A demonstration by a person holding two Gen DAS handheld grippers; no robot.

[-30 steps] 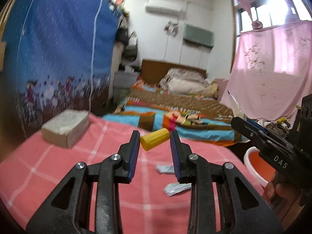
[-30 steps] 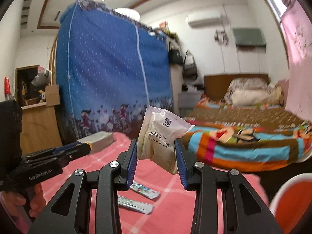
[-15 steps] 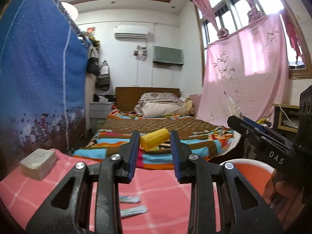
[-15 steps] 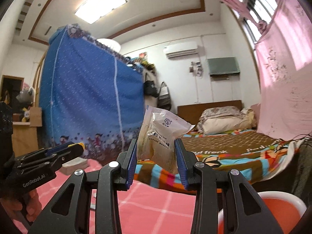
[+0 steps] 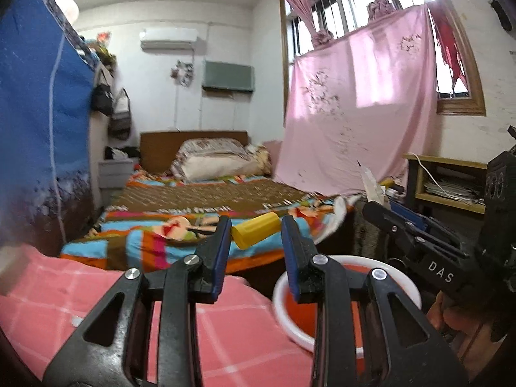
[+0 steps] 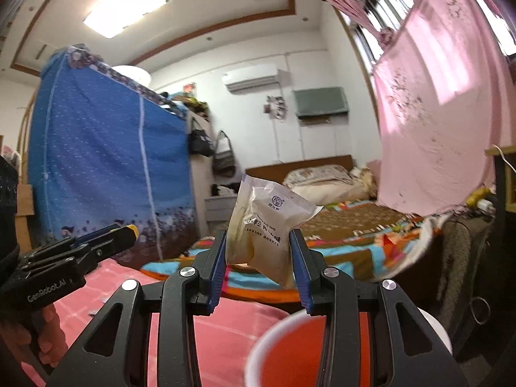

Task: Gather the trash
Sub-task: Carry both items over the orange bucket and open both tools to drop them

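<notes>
1. Here the trash is two pieces, both held in the air: a yellow cap (image 5: 256, 229) and a white snack packet (image 6: 267, 225).
2. The yellow cap looks like light, rigid, smooth plastic, so it could roll or slip; it is best pinched across its round body, as it is now.
3. The white snack packet looks soft, crinkly and nearly weightless; a pinch across its lower middle should hold, though thin film can slide.
4. The left gripper (image 5: 256, 242) is partly closed, its blue pads pressed on the cap from both sides, tilted near the tips.
5. The right gripper (image 6: 258, 251) is closed to about packet width, clamping the packet, which stands up above the tips.
6. Below and ahead of both sits a red bin with a white rim (image 5: 409, 293), just beside the edge of the pink checked counter (image 5: 232, 338).
7. Judging by this, both pieces are about to be dropped in the bin.
</notes>
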